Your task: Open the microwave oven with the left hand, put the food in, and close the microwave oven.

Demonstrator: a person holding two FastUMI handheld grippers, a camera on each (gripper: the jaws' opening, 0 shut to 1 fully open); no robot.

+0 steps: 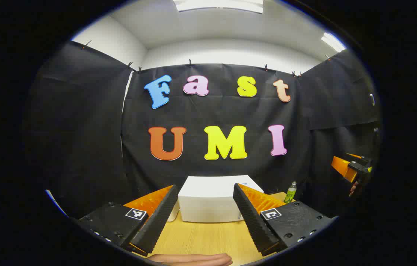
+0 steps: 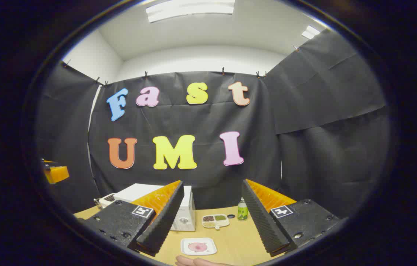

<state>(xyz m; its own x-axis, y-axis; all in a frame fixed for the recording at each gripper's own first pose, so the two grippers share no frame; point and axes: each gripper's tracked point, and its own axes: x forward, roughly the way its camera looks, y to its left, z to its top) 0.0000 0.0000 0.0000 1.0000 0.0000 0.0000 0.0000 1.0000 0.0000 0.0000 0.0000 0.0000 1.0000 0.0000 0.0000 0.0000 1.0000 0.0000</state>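
The white microwave oven [image 1: 208,199] stands on the wooden table [image 1: 208,236] with its door shut, straight ahead of my left gripper [image 1: 204,221]. That gripper hovers open, short of the oven, holding nothing. In the right gripper view the oven [image 2: 187,216] is left of centre, partly hidden by a finger. A white square plate with pink food [image 2: 198,246] lies on the table in front of the oven. My right gripper [image 2: 210,221] is open above the table, with the plate low between its fingers. Each gripper also appears at the edge of the other's view: right gripper [image 1: 351,168], left gripper [image 2: 55,171].
A green bottle [image 2: 243,211] and a small divided tray of foods [image 2: 215,220] stand behind the plate, right of the oven. A white device [image 2: 105,200] sits left of the oven. Part of a hand [image 2: 197,261] shows at the table's near edge.
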